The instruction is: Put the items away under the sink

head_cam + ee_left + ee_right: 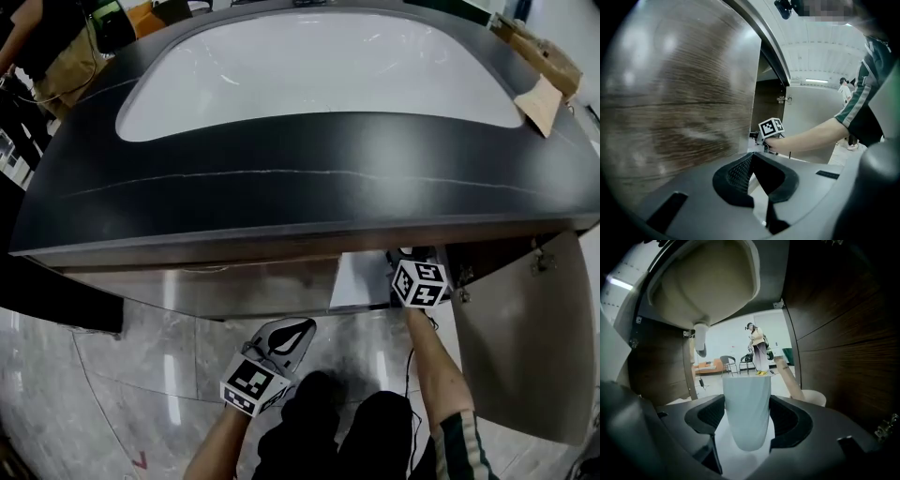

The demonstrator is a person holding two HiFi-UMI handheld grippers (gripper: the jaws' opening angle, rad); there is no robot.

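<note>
Dark countertop (281, 178), cabinet door (525, 337) open; right tongs (746, 401) pinching white cup (746, 420); left tongs (753, 155) pressed together.

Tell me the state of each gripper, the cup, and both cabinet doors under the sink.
left gripper: shut, nothing between its jaws.
right gripper: shut on the cup.
cup: upright, gripped, inside the cabinet.
right cabinet door: swung open.
left cabinet door: closed.

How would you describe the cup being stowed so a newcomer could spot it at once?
Look inside the open cabinet beneath the sink basin. The right gripper clamps a pale cup. Unlike the tilted wooden handle at its right, it is smooth, tapered and whitish-blue.
</note>
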